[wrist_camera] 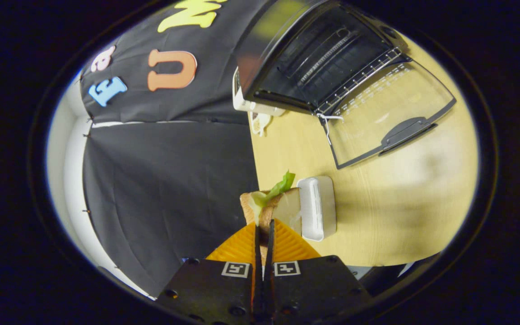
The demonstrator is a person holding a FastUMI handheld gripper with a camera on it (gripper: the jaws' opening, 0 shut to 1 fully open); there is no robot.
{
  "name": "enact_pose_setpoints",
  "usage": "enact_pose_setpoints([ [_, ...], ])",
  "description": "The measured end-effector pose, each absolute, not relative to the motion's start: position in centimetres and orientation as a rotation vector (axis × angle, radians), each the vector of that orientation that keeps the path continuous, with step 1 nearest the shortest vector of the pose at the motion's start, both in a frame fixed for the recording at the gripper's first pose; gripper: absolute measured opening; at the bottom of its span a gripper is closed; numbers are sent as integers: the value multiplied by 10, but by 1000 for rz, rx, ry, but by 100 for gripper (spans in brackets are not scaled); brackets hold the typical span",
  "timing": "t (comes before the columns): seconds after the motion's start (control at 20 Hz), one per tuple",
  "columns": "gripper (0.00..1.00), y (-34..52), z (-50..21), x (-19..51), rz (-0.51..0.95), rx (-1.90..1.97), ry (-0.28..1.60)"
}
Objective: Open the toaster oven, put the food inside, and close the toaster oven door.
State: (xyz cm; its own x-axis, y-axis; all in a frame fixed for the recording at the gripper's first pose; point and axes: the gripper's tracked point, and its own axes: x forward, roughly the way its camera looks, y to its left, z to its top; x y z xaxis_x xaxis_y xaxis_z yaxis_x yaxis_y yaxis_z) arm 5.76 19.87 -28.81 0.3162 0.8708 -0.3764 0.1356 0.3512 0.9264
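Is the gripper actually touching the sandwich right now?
Touching. In the gripper view the gripper is shut on the sandwich: both fingers press its near edge, lifted off the white tray.

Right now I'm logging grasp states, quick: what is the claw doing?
Claw: shut on the sandwich, held off the table, oven door open beyond.
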Motion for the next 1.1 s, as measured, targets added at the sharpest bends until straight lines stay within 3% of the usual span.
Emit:
enact_pose_setpoints([
  [0.5,6,45,-276,157,343,1627,599],
  [0.85,6,53,-322,231,293,1793,324],
  [1.1,6,75,-352,280,259,1796,271],
])
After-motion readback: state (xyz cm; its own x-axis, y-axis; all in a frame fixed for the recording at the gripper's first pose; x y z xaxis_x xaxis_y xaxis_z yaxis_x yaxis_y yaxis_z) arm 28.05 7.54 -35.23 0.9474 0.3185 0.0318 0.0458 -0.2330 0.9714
